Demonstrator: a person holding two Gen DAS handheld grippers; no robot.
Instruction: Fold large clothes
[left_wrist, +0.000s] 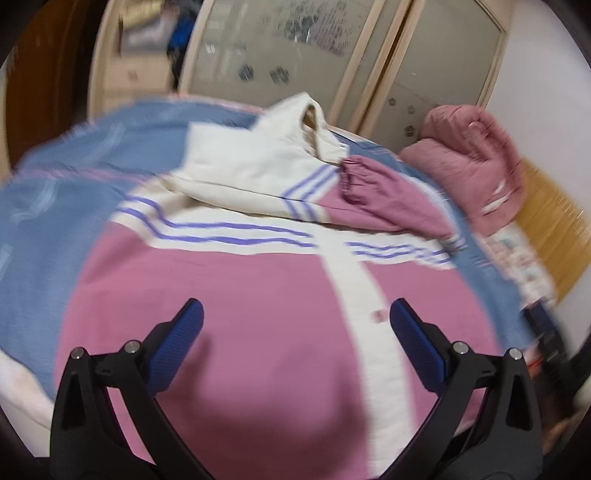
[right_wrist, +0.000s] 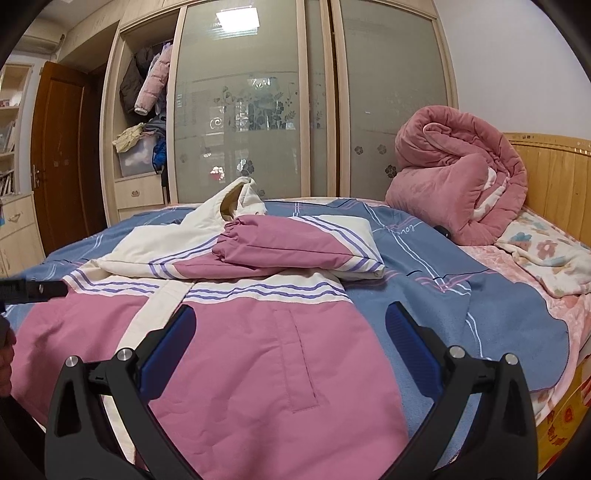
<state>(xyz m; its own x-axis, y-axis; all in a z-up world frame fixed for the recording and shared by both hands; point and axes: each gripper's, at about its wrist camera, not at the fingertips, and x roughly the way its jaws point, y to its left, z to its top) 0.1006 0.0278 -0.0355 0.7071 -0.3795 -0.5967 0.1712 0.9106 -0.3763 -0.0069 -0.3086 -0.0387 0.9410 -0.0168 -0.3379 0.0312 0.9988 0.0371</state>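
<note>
Pink-and-cream padded jacket (right_wrist: 258, 354) is lying front-up across the blue bed sheet (right_wrist: 480, 332), hem nearest the cameras, collar (right_wrist: 240, 195) at the far end. Both sleeves (right_wrist: 288, 247) are sitting folded in across the chest, one over the other, cuff showing gathered elastic.

Left gripper (left_wrist: 295, 325) is hovering over the lower left panel beside the cream button placket (left_wrist: 354, 295), jaws standing wide, nothing between them. Right gripper (right_wrist: 291, 325) is hovering over the lower right panel near the welt pocket (right_wrist: 299, 358), jaws likewise wide and empty. Left wrist view is blurred.

Handling judgement: the jacket is looking quilted and puffy, so soft, fairly light, bulky; likely springing back rather than holding a crease. The shell is looking smooth, probably slippery under the pads. Best holds are probably the two hem corners, pinching both layers, then carrying the hem toward the collar. The stacked sleeves may be sliding off if the lift is quick.

A rolled pink quilt (right_wrist: 458, 184) is sitting far right, well apart.
</note>
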